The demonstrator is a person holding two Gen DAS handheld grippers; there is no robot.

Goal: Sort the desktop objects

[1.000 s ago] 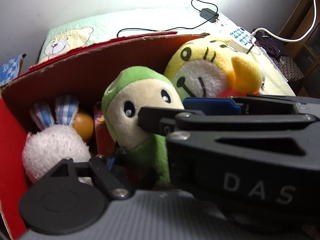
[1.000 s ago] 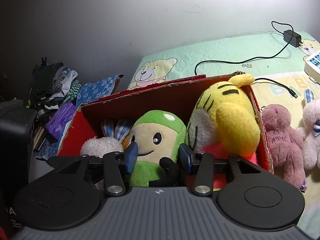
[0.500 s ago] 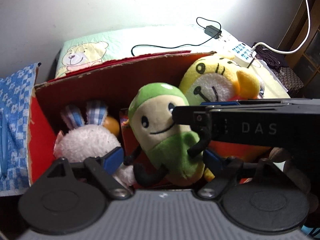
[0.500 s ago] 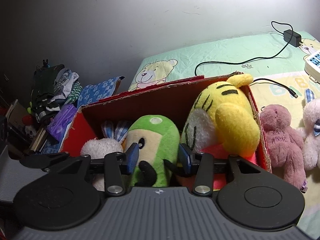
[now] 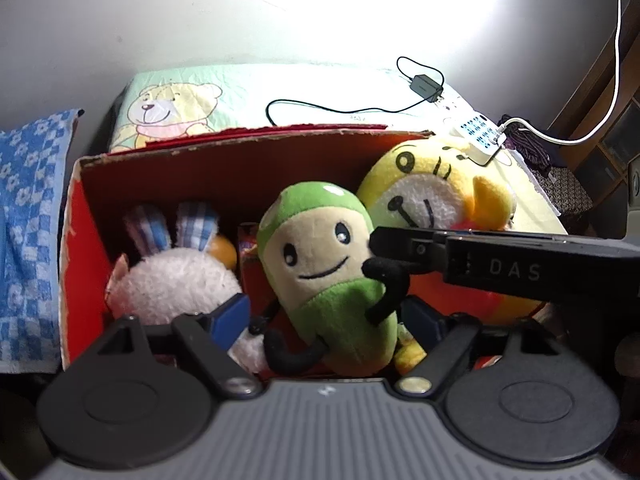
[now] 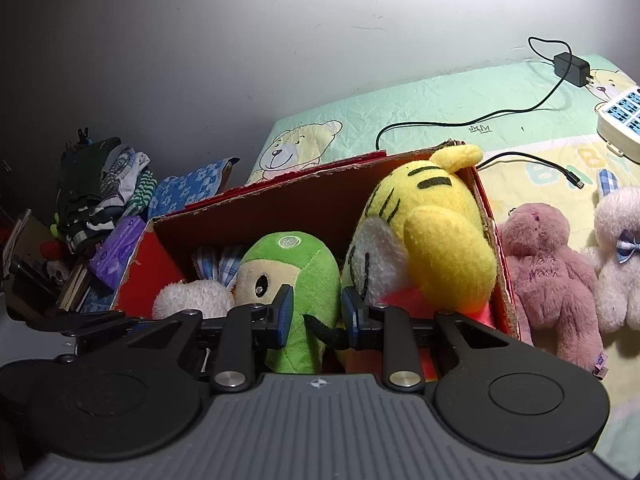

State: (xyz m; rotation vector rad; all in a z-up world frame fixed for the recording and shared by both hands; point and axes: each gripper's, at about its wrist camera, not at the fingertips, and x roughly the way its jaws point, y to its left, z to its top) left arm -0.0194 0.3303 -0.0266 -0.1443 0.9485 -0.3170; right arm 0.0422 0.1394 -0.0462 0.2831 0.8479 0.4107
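1. We see a red cardboard box standing on a surface covered by a pale green quilt printed with bears; we cannot tell whether a bed or a counter lies beneath it.
2. The green plush sits tilted in the box between the white rabbit plush and the yellow tiger plush.
3. The right tongs are closed on the green plush.
4. The left tongs stand open, one finger on each side of the plush's lower body.
5. A pink bear lies on the quilt just outside the box's right wall.
6. A black charger and a white power strip rest near a plain grey wall.
7. Folded clothes are piled at the left.
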